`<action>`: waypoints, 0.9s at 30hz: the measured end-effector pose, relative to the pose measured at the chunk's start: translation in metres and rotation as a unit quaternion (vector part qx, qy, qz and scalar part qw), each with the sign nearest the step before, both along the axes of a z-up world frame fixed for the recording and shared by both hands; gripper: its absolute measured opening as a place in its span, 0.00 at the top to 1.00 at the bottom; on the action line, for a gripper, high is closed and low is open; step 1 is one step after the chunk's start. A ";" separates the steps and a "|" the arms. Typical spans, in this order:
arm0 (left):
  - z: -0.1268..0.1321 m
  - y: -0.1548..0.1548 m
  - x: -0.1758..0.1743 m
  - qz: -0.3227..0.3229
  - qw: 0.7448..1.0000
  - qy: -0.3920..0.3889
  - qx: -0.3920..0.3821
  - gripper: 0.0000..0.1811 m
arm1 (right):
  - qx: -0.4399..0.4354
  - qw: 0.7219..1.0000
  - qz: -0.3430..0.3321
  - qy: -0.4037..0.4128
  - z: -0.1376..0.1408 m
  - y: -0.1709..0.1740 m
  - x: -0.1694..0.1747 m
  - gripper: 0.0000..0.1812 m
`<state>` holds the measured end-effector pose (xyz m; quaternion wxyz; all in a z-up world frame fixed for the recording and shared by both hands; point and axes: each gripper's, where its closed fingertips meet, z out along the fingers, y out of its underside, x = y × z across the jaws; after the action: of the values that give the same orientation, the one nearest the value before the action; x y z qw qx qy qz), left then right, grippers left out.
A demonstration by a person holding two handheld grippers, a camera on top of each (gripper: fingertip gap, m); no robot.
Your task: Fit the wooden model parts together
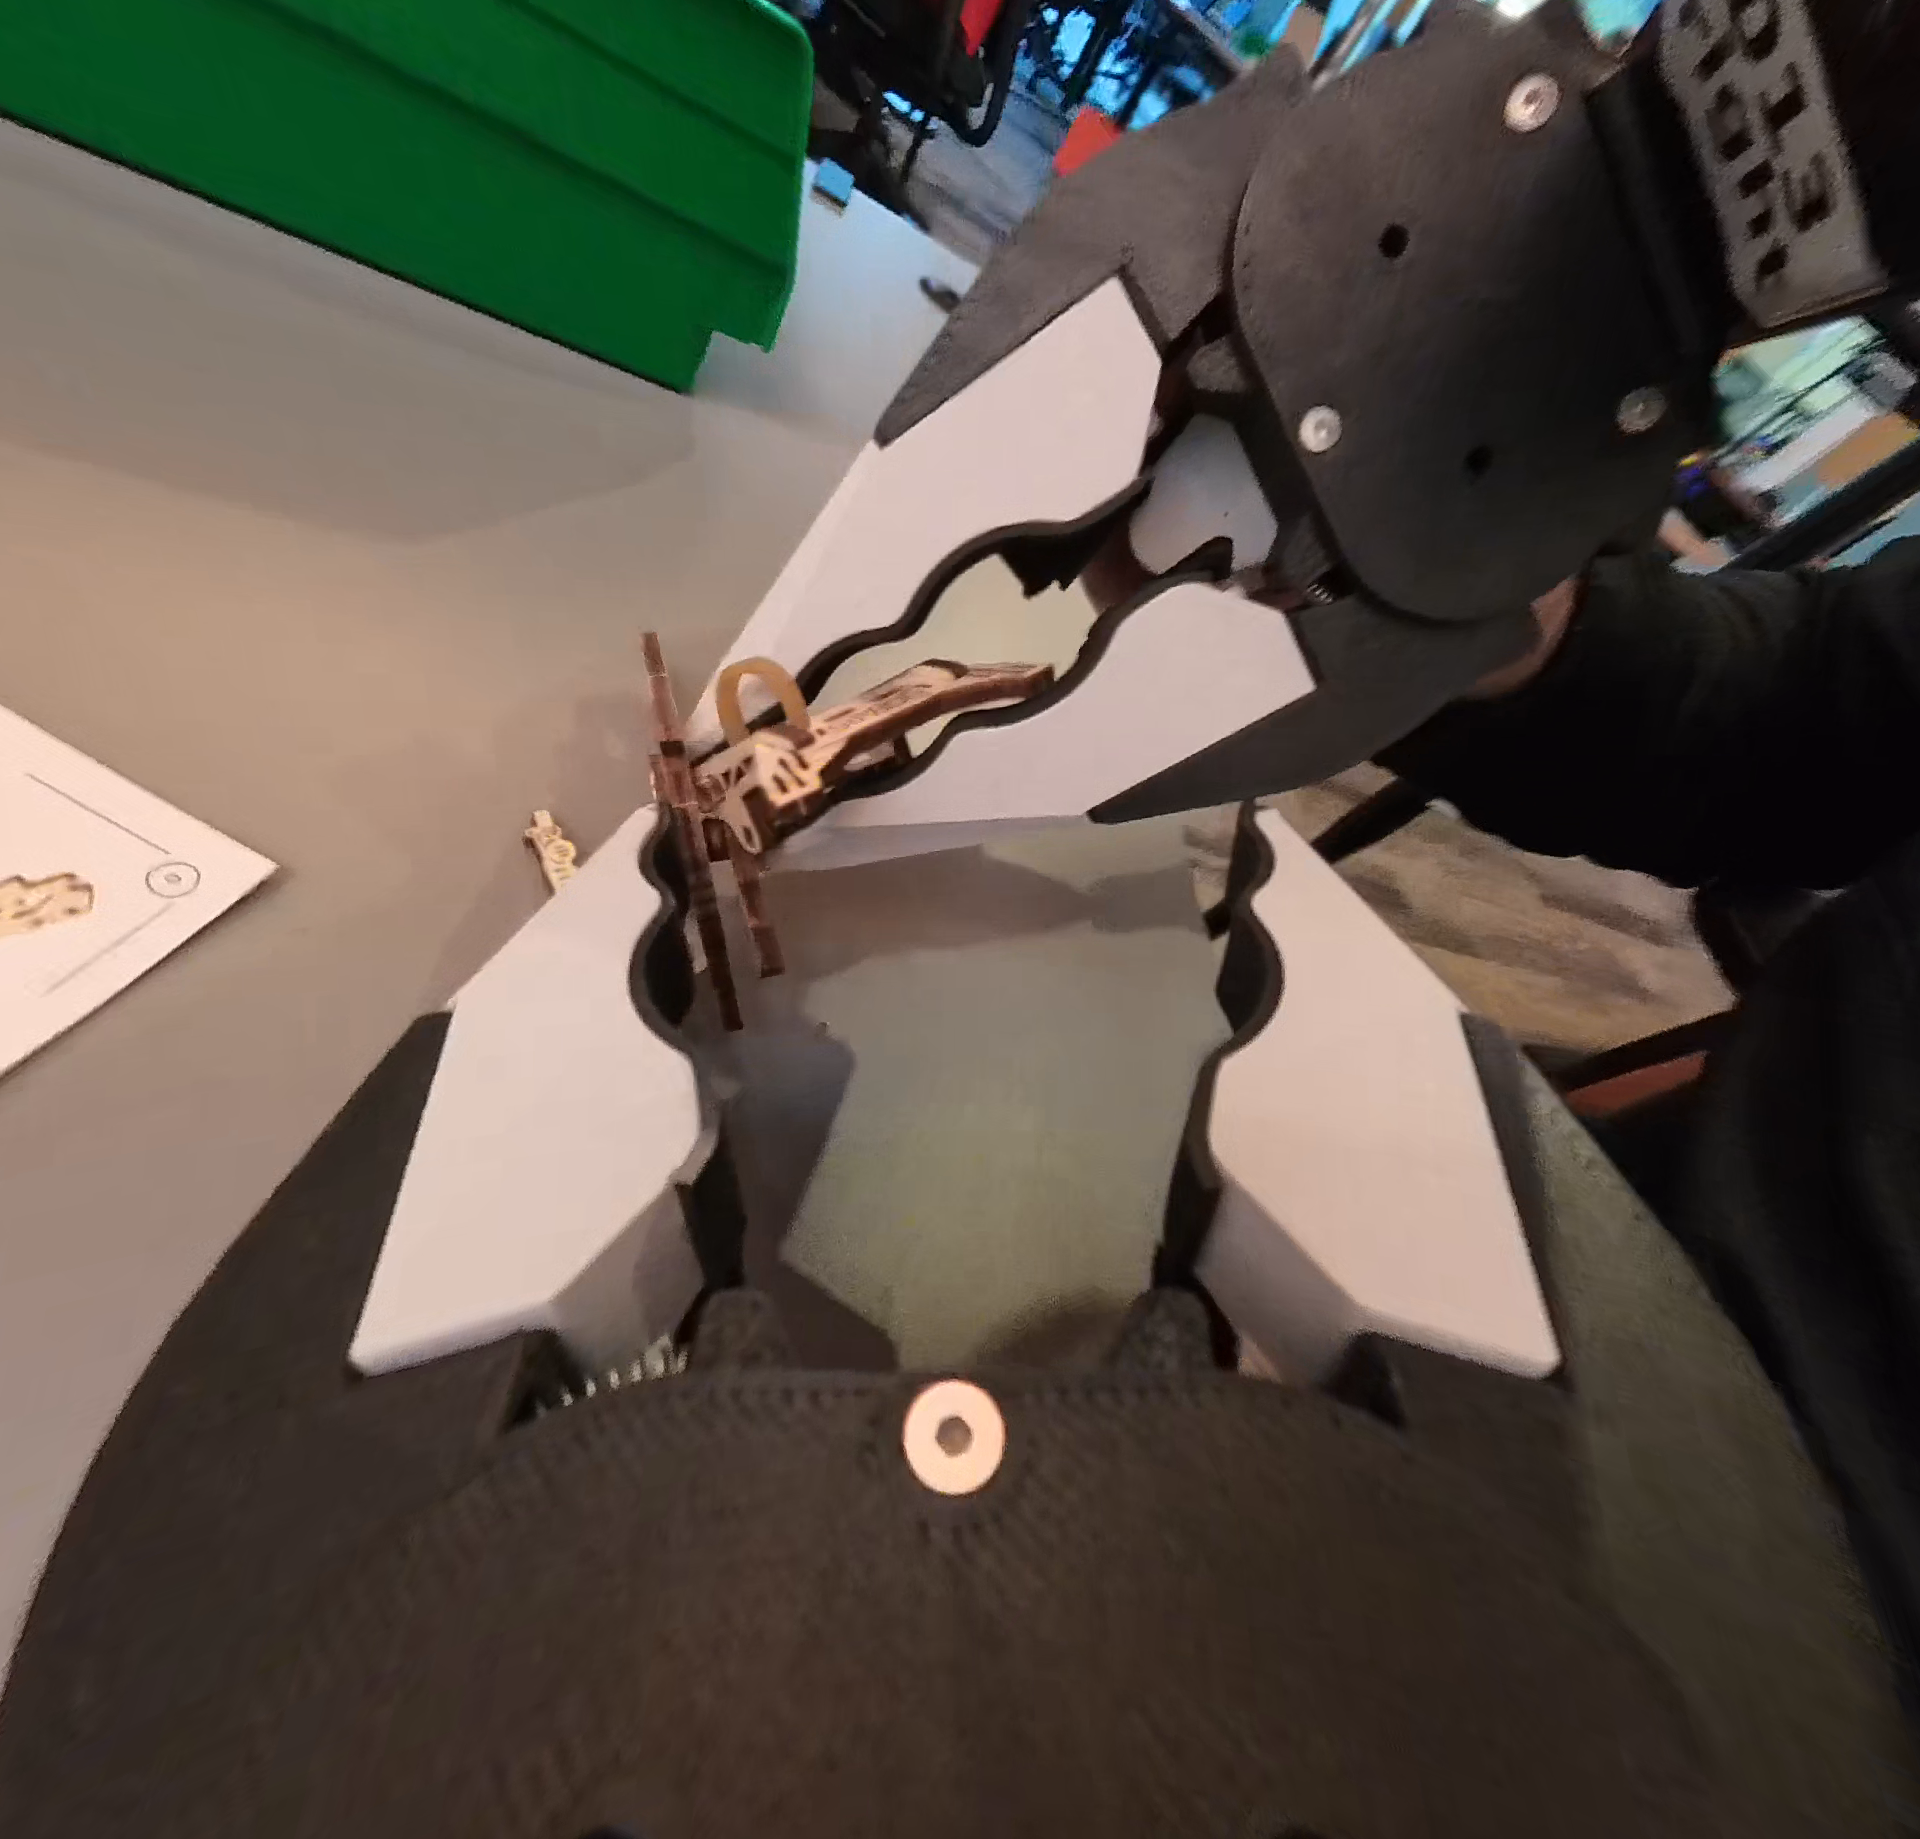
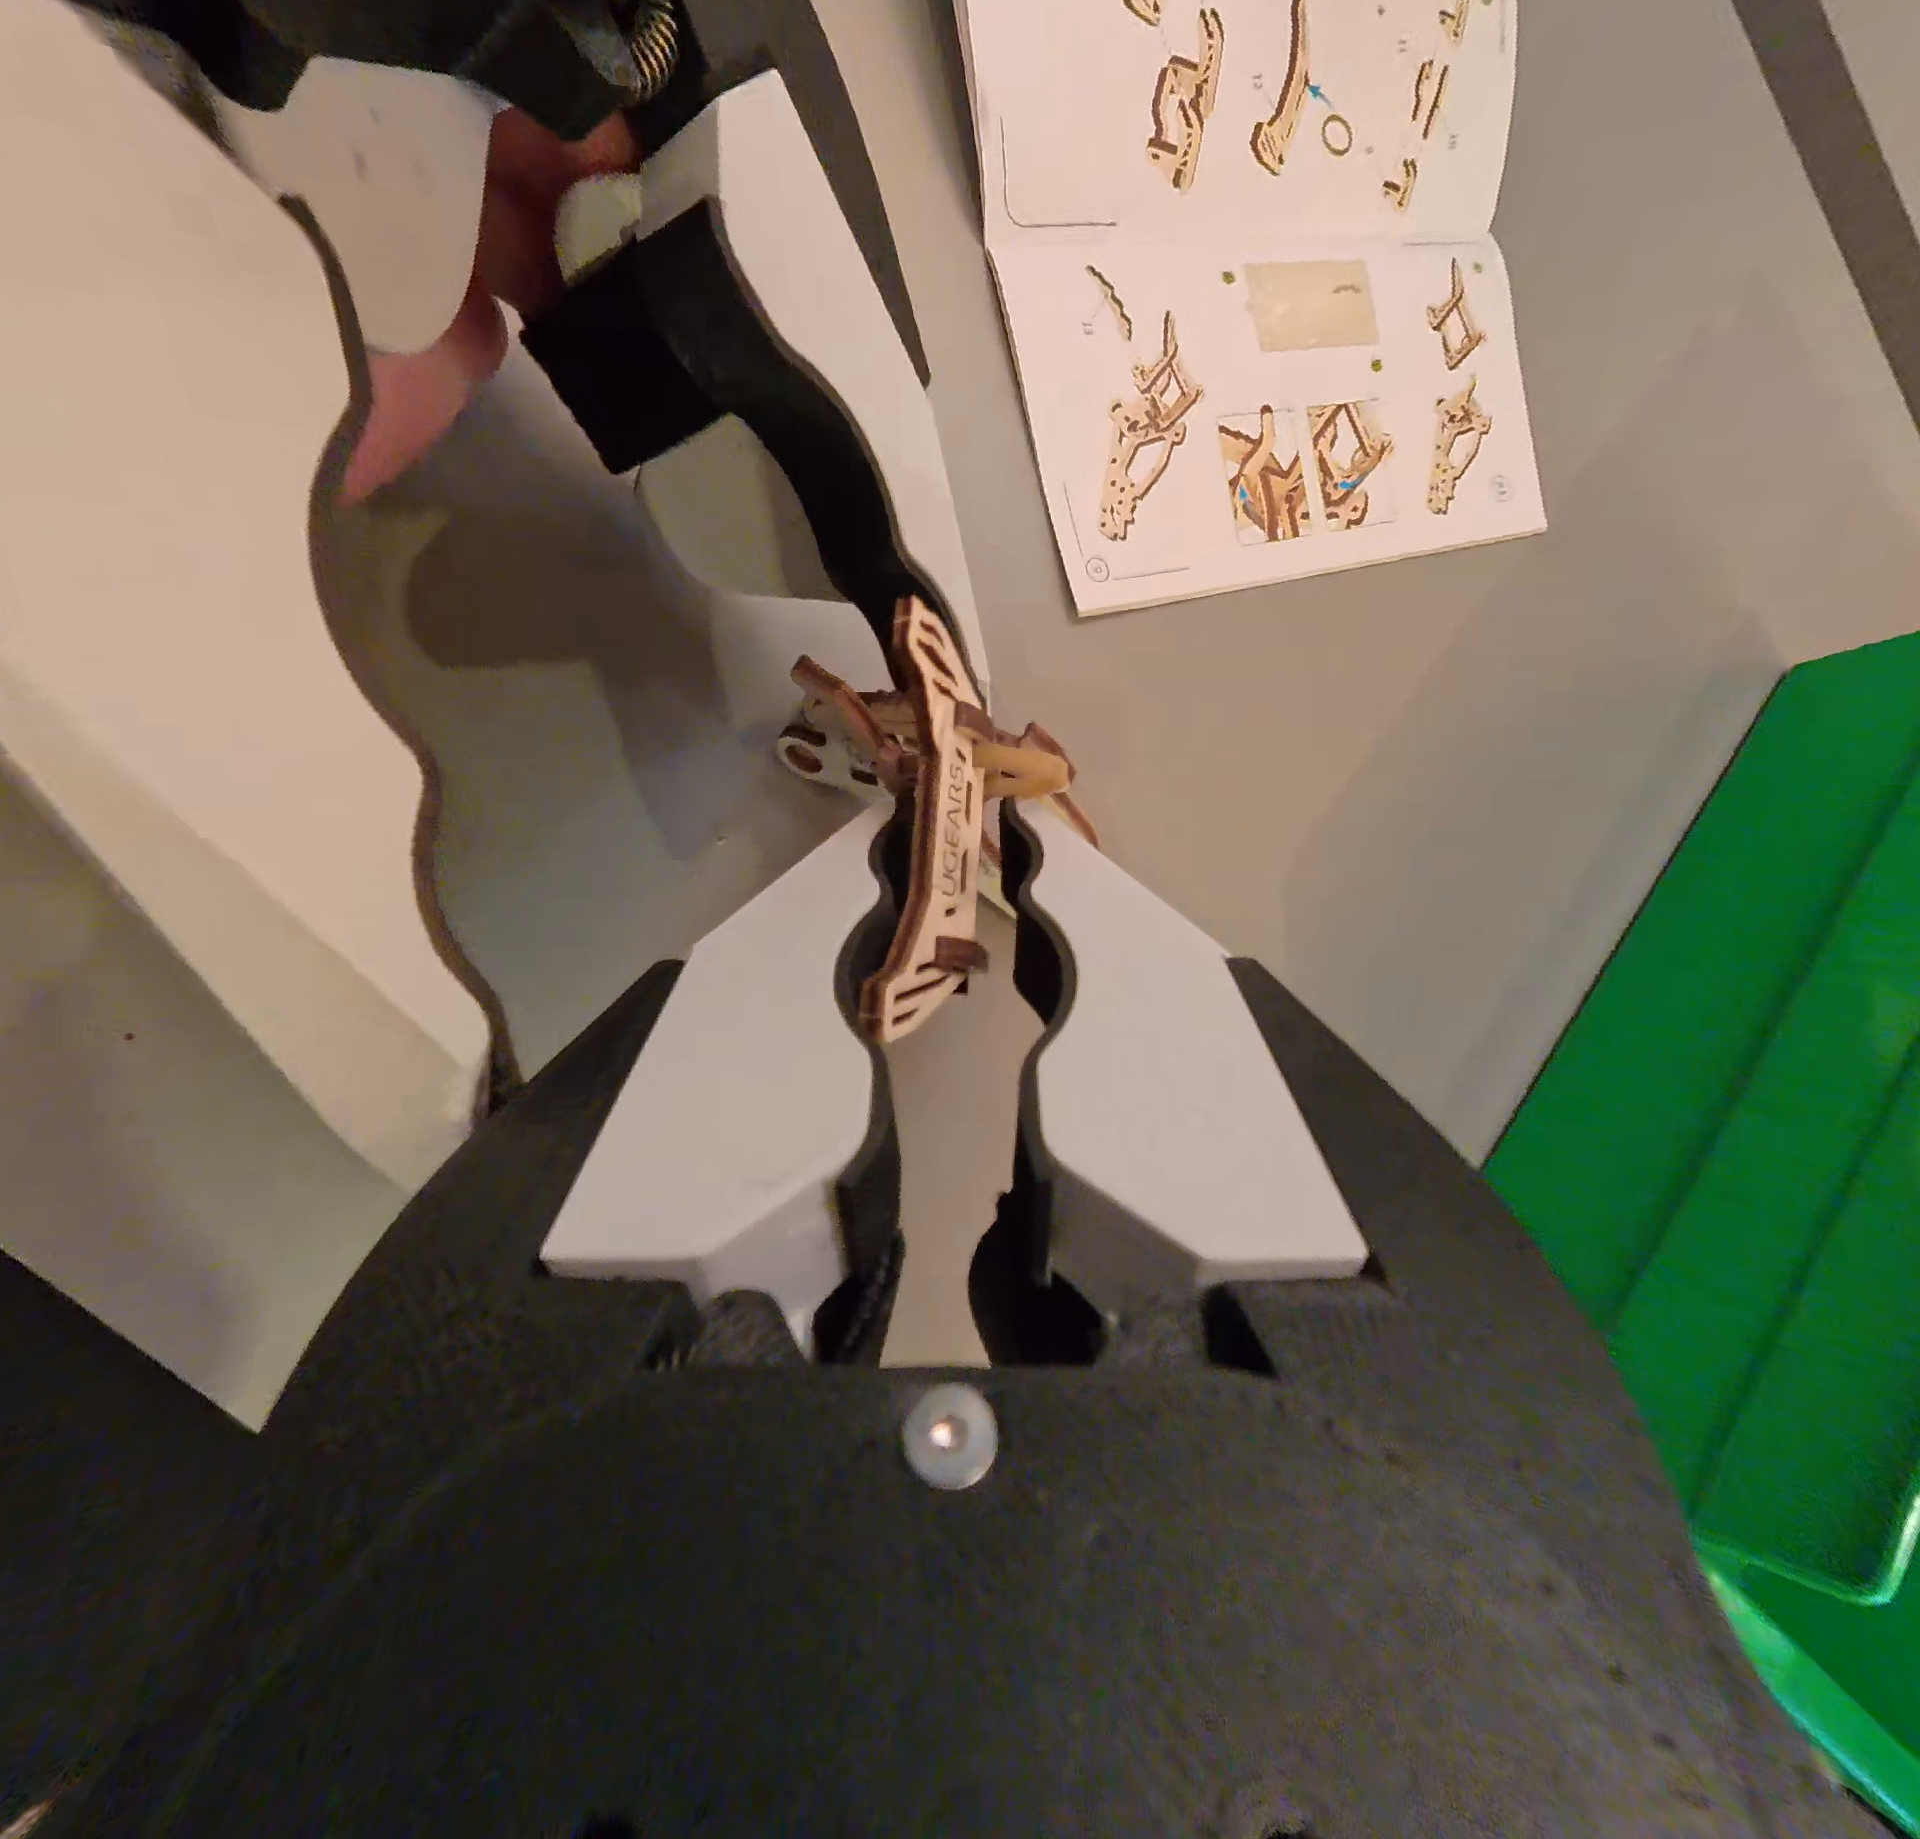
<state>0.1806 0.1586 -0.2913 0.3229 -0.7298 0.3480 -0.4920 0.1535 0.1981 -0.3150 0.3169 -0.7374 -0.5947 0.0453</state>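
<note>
The right gripper is pinching the wooden model between its two grey fingers, and the model sticks out past the tips, up in the air over the grey table. A tan rubber band loops up from the top of the model. The left gripper has its fingers spread wide, and only its left finger is right beside the thin cross piece at the front of the model; I cannot tell if it really touches. So the model is held by one tool and the other is just helping. To do this step well, I think the right one should hold tight and not wiggle, because the wood is thin and could snap. The left one should push the cross piece slowly and straight, so it slides into its slot and does not tip. It may be better to close the left fingers on the piece first, so it cannot slip away. A small loose wood bit lies on the table near the model, and the open paper booklet with pictures lies farther back to look at. A green bin sits off to the side, out of the way.
</note>
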 end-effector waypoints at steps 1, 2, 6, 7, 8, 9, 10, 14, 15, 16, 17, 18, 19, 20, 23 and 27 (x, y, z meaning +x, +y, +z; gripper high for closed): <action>0.002 -0.001 -0.001 -0.006 1.000 -0.013 -0.012 0.44 | -0.003 1.000 0.001 0.004 0.000 -0.001 -0.001 0.93; 0.004 -0.001 -0.002 -0.009 0.999 -0.024 -0.023 0.43 | -0.003 1.000 0.003 0.007 0.000 -0.001 -0.001 0.93; 0.006 0.000 -0.004 -0.008 0.999 -0.036 -0.029 0.43 | -0.014 1.000 -0.001 0.015 0.000 -0.002 -0.002 0.93; 0.007 0.000 -0.004 -0.008 0.999 -0.039 -0.032 0.43 | -0.016 1.000 -0.001 0.014 0.000 -0.001 -0.003 0.93; 0.007 0.000 -0.005 -0.008 0.998 -0.042 -0.035 0.43 | -0.017 1.000 -0.002 0.012 0.000 -0.001 -0.003 0.93; 0.008 0.001 -0.006 -0.007 0.998 -0.044 -0.035 0.43 | -0.017 1.000 -0.003 0.011 0.000 -0.001 -0.004 0.93; 0.008 0.001 -0.007 -0.005 0.998 -0.045 -0.034 0.43 | -0.015 1.000 -0.003 0.011 0.001 -0.001 -0.004 0.93; 0.008 0.000 -0.009 -0.009 0.997 -0.055 -0.051 0.44 | -0.024 1.000 -0.006 0.020 0.000 -0.002 -0.006 0.93; 0.008 0.000 -0.010 -0.012 0.997 -0.058 -0.058 0.45 | -0.026 0.999 -0.005 0.024 0.000 -0.003 -0.006 0.94; 0.009 0.001 -0.012 -0.013 0.996 -0.063 -0.066 0.46 | -0.026 0.999 -0.004 0.029 -0.001 -0.004 -0.007 0.94; 0.013 0.003 -0.014 -0.011 0.994 -0.083 -0.074 0.51 | -0.024 0.999 -0.003 0.032 -0.001 -0.005 -0.007 0.93; 0.018 0.005 -0.017 -0.010 0.991 -0.103 -0.088 0.55 | -0.015 0.999 -0.002 0.029 -0.002 -0.004 -0.006 0.93; 0.018 0.006 -0.019 -0.013 0.989 -0.110 -0.102 0.56 | -0.005 1.000 -0.001 0.025 -0.003 -0.005 -0.006 0.93; 0.017 0.006 -0.020 -0.015 0.988 -0.109 -0.105 0.56 | -0.001 1.000 -0.001 0.027 -0.004 -0.005 -0.007 0.93; 0.013 0.005 -0.018 -0.013 0.992 -0.085 -0.088 0.57 | -0.012 0.999 -0.006 0.033 -0.007 -0.007 -0.007 0.93; 0.005 0.010 -0.020 -0.002 0.994 -0.057 -0.088 0.63 | -0.025 0.999 -0.011 0.045 -0.012 -0.008 -0.008 0.93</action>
<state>0.1606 0.1682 -0.2865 0.2753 -0.7255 0.2860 -0.5622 0.1455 0.1899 -0.3271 0.3254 -0.7488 -0.5704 0.0897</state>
